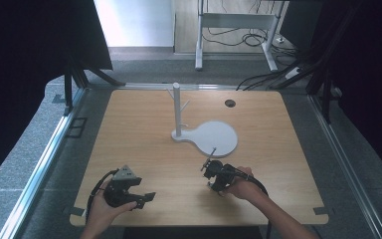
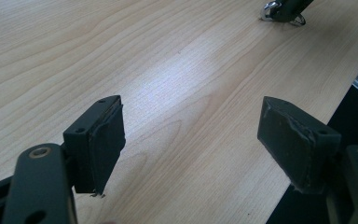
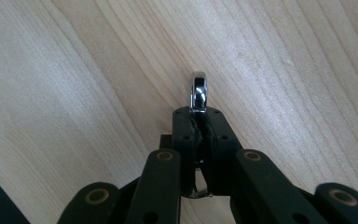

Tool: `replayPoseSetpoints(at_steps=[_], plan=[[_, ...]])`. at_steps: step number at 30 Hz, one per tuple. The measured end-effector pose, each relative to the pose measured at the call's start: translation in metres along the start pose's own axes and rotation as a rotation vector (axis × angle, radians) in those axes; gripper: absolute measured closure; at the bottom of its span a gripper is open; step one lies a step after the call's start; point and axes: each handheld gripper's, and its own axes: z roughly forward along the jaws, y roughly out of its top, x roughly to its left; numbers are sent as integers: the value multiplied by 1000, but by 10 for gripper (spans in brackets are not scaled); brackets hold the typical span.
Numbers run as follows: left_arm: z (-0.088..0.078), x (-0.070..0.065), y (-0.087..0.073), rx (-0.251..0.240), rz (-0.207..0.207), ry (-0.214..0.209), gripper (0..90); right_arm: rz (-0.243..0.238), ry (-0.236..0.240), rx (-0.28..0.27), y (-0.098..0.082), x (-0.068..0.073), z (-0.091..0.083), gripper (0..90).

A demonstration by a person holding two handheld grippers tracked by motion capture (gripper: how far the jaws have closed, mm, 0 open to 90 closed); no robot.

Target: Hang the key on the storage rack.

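On the light wooden table, near its far middle, stands a white stand with a round flat base and an upright post bearing short side pegs; the post rises from the narrow end of the base, and the wide disc of the base spreads toward the person's right.

Toward the near edge, the right gripper is held in the person's right hand, just beside the near rim of the white base, with its black cable trailing back along the forearm. Its jaws are pressed together on a small shiny metal ring, gripped edge-on so that the polished band juts up past the jaw tips, above the bare wood. In the left gripper view the same bright ring shows far off at the top edge, under the dark body of the right gripper; whether it touches the table there is hard to judge.

At the near left, the left gripper, topped by a grey three-cornered plate, rests in the person's left hand, well apart from the stand. Its two black jaws stand wide apart with nothing between them, over plain wood close to the table's near edge; their pads look worn and frayed at the edges.
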Motion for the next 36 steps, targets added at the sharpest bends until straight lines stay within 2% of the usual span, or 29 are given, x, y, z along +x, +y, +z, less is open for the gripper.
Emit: replayPoseSetpoints(at_steps=[7,21,26,36], plan=[[0,0,0,1,0,0,235,0,-5,-30,1,-3,-11,840],[2,-1,0,6,3,-3,235,3,-46,-94,7,-8,-40,840],[4,-2,0,10,0,-3,235,8,-43,-122,8,-10,-49,840],[4,-1,0,16,2,-5,235,23,-49,-154,11,-16,-58,841]])
